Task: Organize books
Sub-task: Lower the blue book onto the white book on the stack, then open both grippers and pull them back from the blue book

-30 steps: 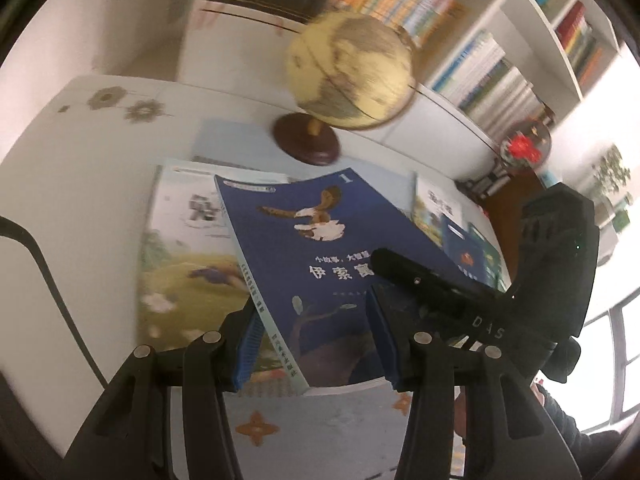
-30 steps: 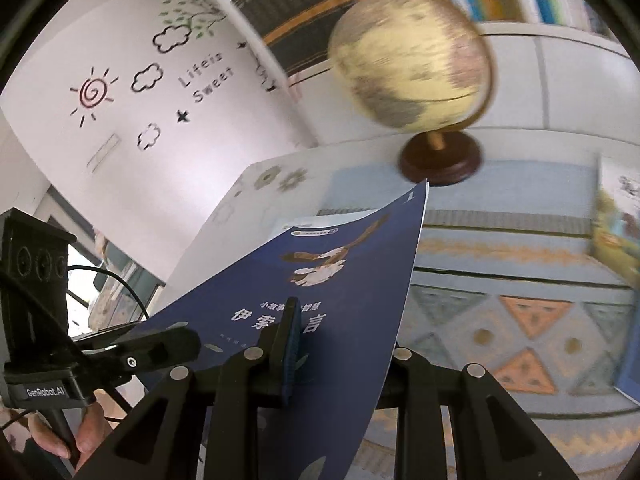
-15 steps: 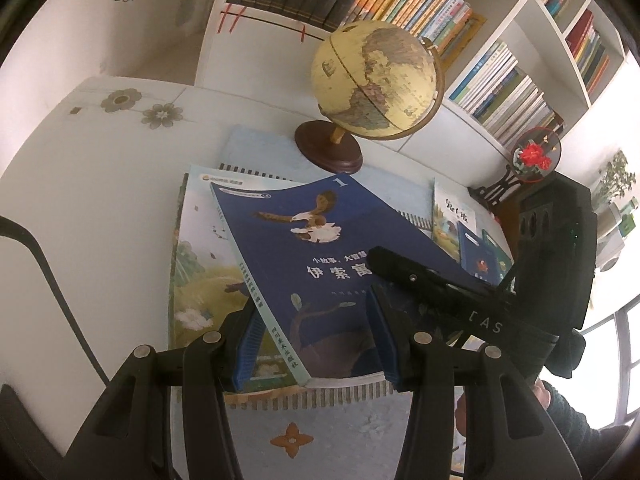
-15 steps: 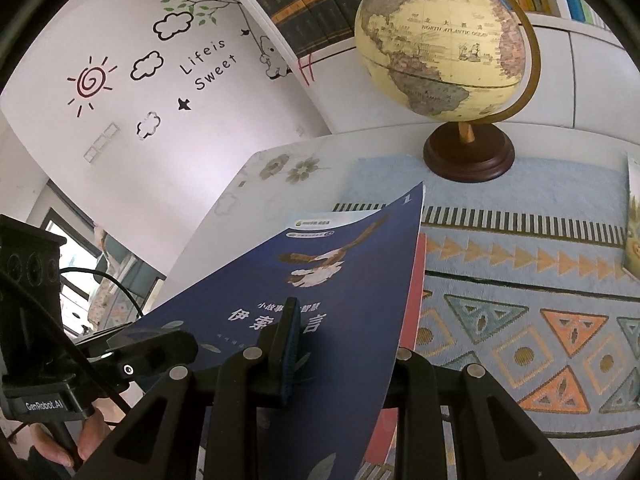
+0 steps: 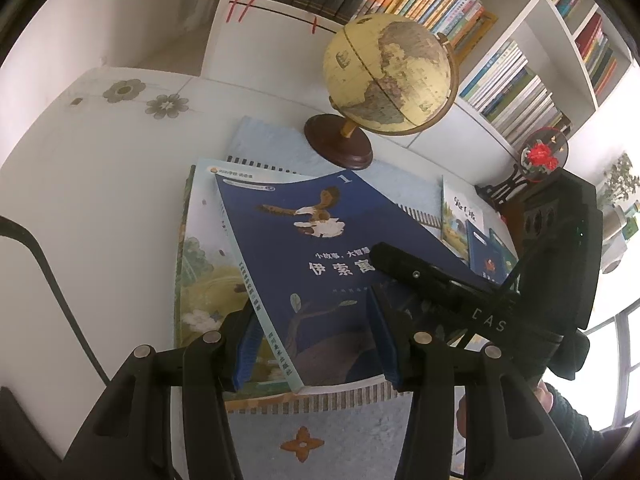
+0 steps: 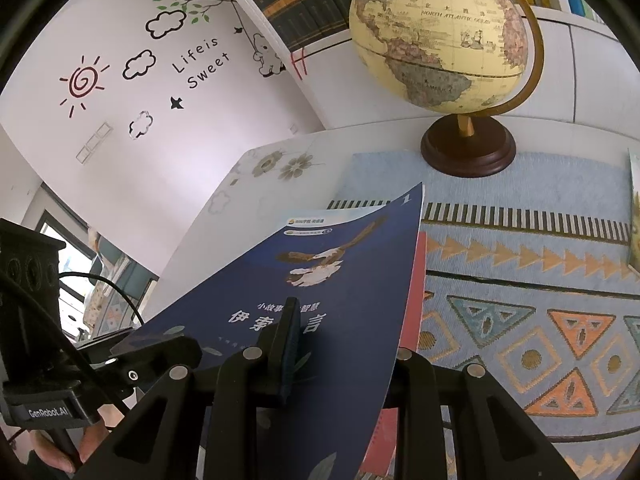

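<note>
Right wrist view: right hand-held gripper (image 6: 336, 356) clamped on blue book (image 6: 320, 300); left hand-held gripper (image 5: 316, 344) open, straddling its spine

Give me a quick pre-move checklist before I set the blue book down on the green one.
1. Right gripper shut on the blue book: ok, a finger lies on the cover, the other under it.
2. Left gripper clear of the book: ok, fingers straddle its spine corner without pinching.
3. Green book underneath, lying flat: ok.
4. Edges square with the green book: not ok, blue book sits skewed.
5. Globe clear of the path: ok, behind both books.
6. Blue book already resting: cannot tell.
</note>
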Motion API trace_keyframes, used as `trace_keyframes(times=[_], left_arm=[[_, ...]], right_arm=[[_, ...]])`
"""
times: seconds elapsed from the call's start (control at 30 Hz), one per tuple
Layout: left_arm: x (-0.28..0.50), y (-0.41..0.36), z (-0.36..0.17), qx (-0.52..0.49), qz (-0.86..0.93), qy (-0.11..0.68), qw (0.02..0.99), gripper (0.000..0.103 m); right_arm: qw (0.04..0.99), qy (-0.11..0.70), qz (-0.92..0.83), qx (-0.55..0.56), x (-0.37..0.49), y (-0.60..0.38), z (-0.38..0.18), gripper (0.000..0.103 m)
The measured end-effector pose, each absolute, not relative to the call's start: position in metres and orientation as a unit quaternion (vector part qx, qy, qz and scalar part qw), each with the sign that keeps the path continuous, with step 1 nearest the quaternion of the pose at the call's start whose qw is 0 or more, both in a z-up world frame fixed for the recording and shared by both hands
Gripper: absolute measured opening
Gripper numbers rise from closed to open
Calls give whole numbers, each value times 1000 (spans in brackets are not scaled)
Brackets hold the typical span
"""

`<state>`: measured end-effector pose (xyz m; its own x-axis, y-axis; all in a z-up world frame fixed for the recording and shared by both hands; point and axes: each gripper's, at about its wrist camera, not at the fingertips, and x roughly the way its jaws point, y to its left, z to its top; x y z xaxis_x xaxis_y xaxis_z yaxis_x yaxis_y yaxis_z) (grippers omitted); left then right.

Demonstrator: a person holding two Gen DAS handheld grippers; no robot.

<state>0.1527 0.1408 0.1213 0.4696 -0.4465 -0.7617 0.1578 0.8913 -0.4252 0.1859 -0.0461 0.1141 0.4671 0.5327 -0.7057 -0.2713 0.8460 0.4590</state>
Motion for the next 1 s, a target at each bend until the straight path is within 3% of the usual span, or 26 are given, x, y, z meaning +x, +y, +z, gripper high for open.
trace_keyframes(times=[0.4, 0.57, 1.0], left_arm=[[136, 149, 86, -165, -158, 519, 824, 46], [128, 155, 73, -158, -123, 530, 824, 53], [119, 160, 99, -158, -109, 492, 849, 55]], right_arm=[[824, 491, 243, 144, 176, -40, 89, 28], [803, 526, 242, 142, 171, -35, 69, 32], [808, 548, 183, 116, 151, -67, 73, 32]])
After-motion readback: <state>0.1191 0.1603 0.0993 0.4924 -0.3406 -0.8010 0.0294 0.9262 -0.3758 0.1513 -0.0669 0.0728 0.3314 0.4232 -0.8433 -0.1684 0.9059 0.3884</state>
